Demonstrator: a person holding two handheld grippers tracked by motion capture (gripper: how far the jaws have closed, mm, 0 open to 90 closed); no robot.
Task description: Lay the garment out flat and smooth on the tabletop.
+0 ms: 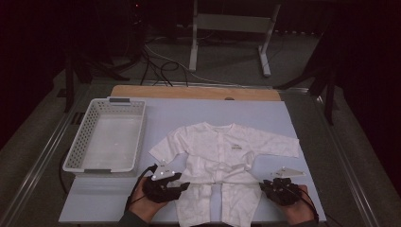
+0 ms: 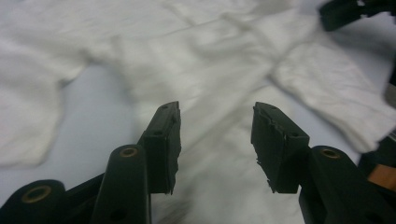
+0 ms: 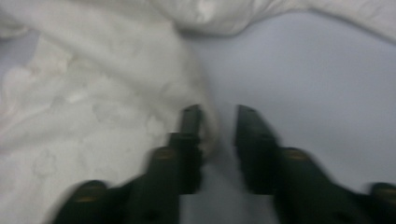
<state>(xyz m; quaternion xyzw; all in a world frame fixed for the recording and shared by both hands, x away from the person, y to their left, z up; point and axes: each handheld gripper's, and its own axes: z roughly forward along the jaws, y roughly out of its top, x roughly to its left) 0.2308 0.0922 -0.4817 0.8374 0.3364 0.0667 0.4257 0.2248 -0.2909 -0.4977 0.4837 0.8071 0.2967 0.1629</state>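
Note:
A white baby garment point(image 1: 217, 156) lies spread flat on the light blue table mat point(image 1: 265, 113), sleeves out to both sides. My left gripper point(image 1: 182, 187) sits at the lower left edge of the garment. In the left gripper view the gripper point(image 2: 215, 135) is open wide, just above the white cloth point(image 2: 210, 60). My right gripper point(image 1: 265, 186) rests at the garment's lower right edge. In the blurred right gripper view the gripper point(image 3: 218, 135) shows a narrow gap, with the hem of the cloth point(image 3: 93, 93) lying partly in that gap.
A white perforated basket point(image 1: 75, 156), with nothing in it, stands on the mat's left side. A wooden strip point(image 1: 189, 92) borders the far edge. Beyond the table are cables and a metal stand point(image 1: 194, 42) on a dark floor.

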